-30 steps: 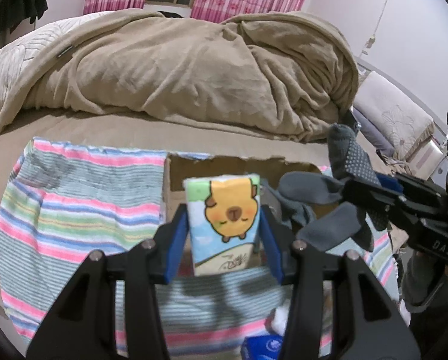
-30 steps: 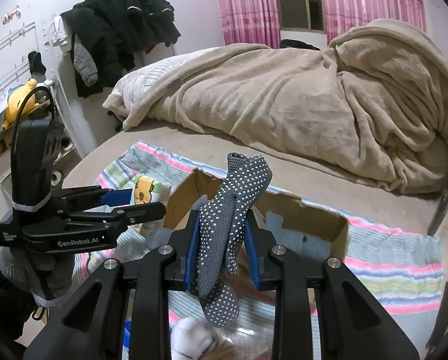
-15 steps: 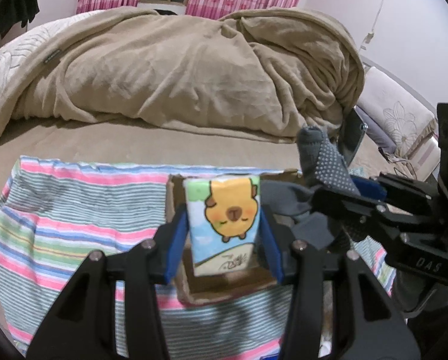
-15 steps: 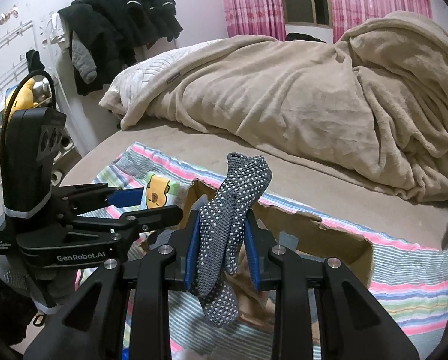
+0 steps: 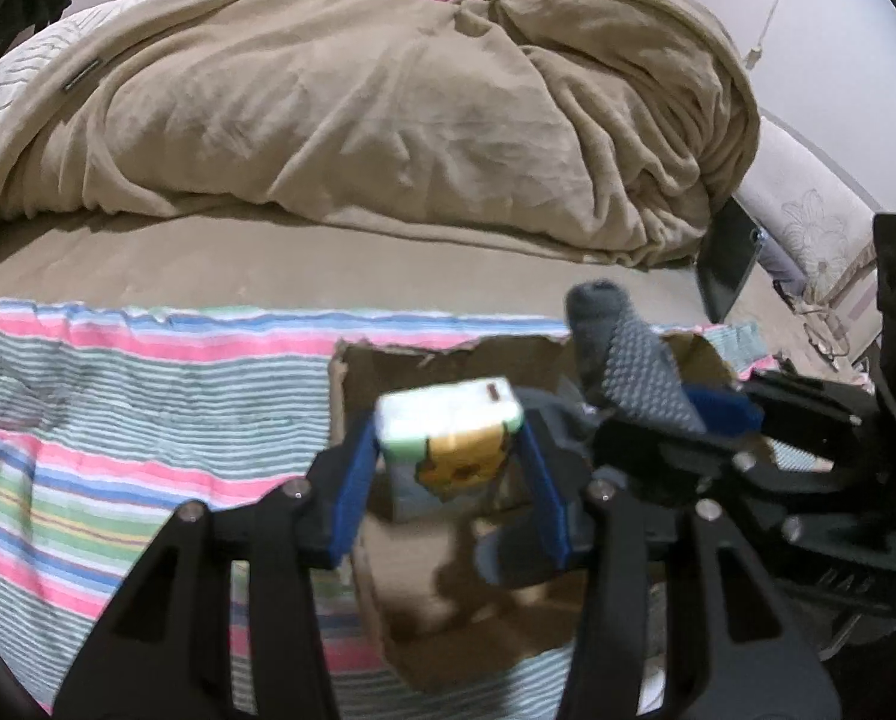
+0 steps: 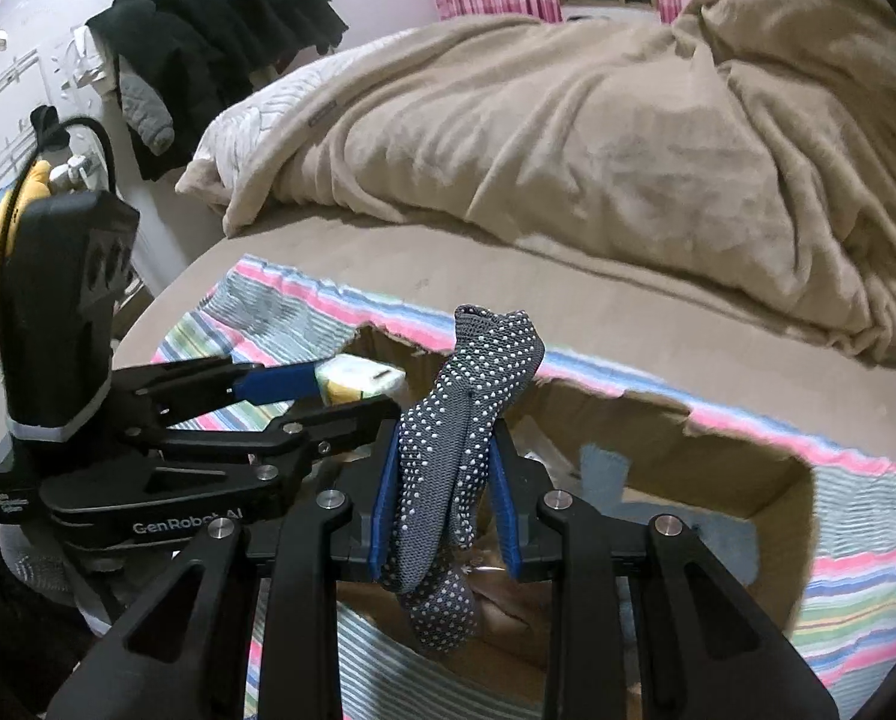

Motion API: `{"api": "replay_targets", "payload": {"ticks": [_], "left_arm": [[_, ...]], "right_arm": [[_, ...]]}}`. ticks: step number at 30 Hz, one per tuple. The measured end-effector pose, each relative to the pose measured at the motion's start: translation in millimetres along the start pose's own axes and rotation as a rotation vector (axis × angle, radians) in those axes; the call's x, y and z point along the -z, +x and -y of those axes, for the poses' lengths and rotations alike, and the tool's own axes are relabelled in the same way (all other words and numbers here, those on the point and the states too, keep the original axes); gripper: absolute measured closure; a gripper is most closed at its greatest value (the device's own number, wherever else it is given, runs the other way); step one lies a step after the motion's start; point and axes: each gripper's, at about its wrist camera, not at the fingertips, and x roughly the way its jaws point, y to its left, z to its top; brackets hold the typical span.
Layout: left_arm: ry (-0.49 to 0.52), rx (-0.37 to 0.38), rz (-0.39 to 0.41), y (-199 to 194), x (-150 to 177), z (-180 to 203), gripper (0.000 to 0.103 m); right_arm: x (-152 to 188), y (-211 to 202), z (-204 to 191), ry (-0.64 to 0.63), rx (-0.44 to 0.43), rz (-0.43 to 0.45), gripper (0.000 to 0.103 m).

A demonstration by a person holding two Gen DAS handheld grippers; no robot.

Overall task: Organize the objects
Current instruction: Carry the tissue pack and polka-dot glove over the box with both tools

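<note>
Tissue pack (image 5: 448,450) tipped, left claw (image 5: 448,480) opening; right claw (image 6: 441,498) clamps sock (image 6: 454,450).

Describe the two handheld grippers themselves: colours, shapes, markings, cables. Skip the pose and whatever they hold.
Both are matte black, angular frames with silver screw heads and blue pads lining the fingers. The left gripper carries white "GenRobot.AI" lettering on its side, a tall black block on top with a grey band, and a black cable looping off it. The right gripper shows faint lettering, too blurred to read here.
</note>
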Motion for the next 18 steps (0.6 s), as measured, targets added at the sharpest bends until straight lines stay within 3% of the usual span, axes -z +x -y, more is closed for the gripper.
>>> {"api": "replay_targets", "payload": {"ticks": [9, 12, 14, 18], "left_arm": [[0.021, 0.025, 0.021, -20.5, 10.3, -1.5, 0.050], [0.015, -0.015, 0.044, -34.3, 14.3, -3.5, 0.041], [-0.008, -0.002, 0.066, -45.3, 17.1, -8.8, 0.036], [-0.037, -0.027, 0.082, -58.1, 22.1, -22.8, 0.036]], "right_arm": [[7.5, 19.7, 7.9, 0.080, -0.030, -0.048, 0.073], [10.4, 29.2, 3.8, 0.090, -0.035, -0.075, 0.073], [10.8, 36.8, -0.4, 0.086, -0.031, -0.083, 0.073], [12.9, 53.8, -9.0, 0.088, -0.039, -0.120, 0.073]]}}
